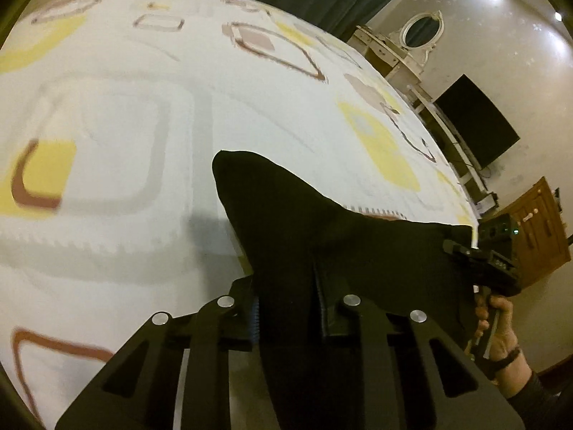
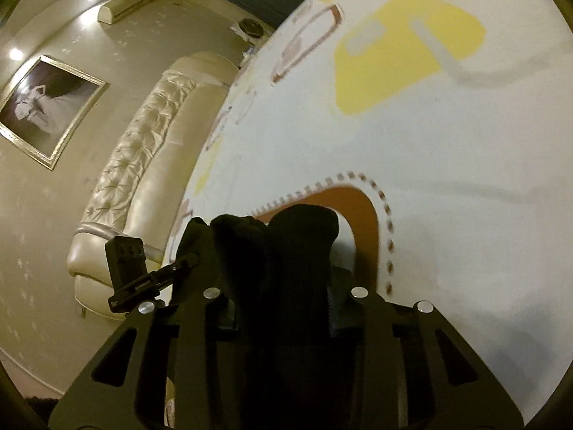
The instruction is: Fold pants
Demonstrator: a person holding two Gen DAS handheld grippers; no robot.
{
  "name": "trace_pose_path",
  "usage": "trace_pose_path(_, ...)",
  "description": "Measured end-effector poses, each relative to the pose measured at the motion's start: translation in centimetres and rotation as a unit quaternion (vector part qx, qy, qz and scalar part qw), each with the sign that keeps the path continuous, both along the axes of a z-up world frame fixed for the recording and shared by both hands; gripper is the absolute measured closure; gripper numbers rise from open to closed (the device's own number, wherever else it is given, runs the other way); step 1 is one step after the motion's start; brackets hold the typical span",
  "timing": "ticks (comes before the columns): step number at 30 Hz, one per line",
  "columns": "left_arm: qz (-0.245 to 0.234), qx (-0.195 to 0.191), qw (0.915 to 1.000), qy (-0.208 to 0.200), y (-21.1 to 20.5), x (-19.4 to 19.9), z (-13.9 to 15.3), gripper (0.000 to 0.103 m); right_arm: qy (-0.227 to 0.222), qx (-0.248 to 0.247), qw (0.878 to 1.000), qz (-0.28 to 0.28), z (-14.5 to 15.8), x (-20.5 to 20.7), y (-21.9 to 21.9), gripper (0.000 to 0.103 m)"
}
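Observation:
The black pants (image 1: 304,222) are lifted above the bed, stretched between my two grippers. My left gripper (image 1: 286,279) is shut on one end of the fabric, which drapes over and hides its fingertips. The right gripper (image 1: 476,254) shows at the far right of the left wrist view, clamped on the other end, with the person's hand below it. In the right wrist view my right gripper (image 2: 283,251) is shut on bunched black pants (image 2: 286,236) that cover the fingers. The left gripper (image 2: 172,268) shows at its left, holding the same cloth.
The bed carries a white sheet (image 1: 143,107) with yellow and brown square patterns. A cream tufted headboard (image 2: 143,150) runs along the bed's left side. A dresser with an oval mirror (image 1: 419,32), a dark screen (image 1: 476,122) and a wooden cabinet (image 1: 533,229) stand by the wall.

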State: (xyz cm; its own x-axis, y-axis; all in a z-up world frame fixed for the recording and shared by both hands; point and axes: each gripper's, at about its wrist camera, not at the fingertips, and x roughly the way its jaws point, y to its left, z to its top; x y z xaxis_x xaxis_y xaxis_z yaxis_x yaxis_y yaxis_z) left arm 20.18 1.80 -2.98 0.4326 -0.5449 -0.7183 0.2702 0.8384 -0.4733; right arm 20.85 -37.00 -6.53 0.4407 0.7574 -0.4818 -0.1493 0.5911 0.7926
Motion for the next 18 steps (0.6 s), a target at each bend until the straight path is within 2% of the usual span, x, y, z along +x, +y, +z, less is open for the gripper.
trace_pose_path(5, 0.015, 0.015, 0.9996, -0.019, 0.2, 3.0, 1.5, 0.079, -0.030, 0.004, 1.000, -0.007, 1.5, 3.2, 0.4, 0.072)
trace_pose_path(8, 0.019, 0.051, 0.9979, -0.036, -0.3, 5.1, 2.1, 0.079, -0.038, -0.004, 0.999, -0.008, 1.9, 5.2, 0.9, 0.072)
trace_pose_path(12, 0.026, 0.089, 0.9951, -0.035, -0.5, 7.3, 0.8, 0.078, -0.029, -0.010, 0.999, -0.013, 1.4, 8.4, 1.5, 0.072)
trace_pose_path(15, 0.038, 0.088, 0.9953, -0.011, 0.0, 8.4, -1.2, 0.077, -0.008, -0.015, 1.000, -0.016, 0.0, 10.2, 1.7, 0.072)
trace_pose_path(18, 0.045, 0.077, 0.9960, -0.010, 0.3, 8.5, -1.8, 0.074, 0.020, -0.006, 1.000, -0.022, -1.9, 10.9, 1.2, 0.072)
